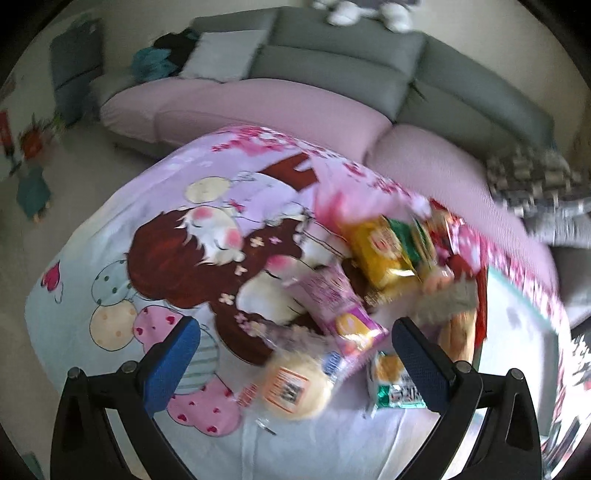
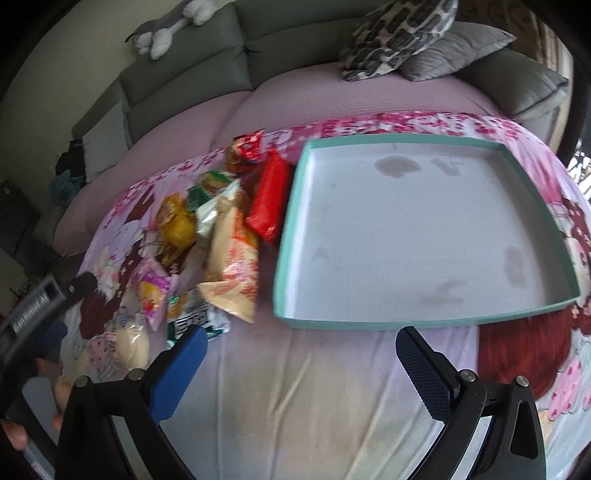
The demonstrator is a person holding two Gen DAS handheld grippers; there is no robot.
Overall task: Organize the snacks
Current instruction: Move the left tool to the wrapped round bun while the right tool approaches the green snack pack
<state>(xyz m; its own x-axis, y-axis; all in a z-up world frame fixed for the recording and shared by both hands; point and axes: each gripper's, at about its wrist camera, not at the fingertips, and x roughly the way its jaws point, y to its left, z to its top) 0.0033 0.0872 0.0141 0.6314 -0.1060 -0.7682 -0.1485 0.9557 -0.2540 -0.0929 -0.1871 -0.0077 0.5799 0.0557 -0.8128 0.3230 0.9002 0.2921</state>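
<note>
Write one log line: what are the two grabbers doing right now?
left gripper: open, over snack pile | right gripper: open, holding nothing | teal tray: no snacks inside | snacks: beside tray

A cartoon-print cloth (image 2: 295, 387) in pink and lilac covers the surface before a grey sofa (image 2: 192, 70) whose seat lies under a pink cover (image 2: 295, 99). A plush toy (image 2: 166, 29) sprawls along the sofa back, and a patterned pillow (image 2: 399, 37) leans on a grey cushion (image 2: 461, 51).
</note>
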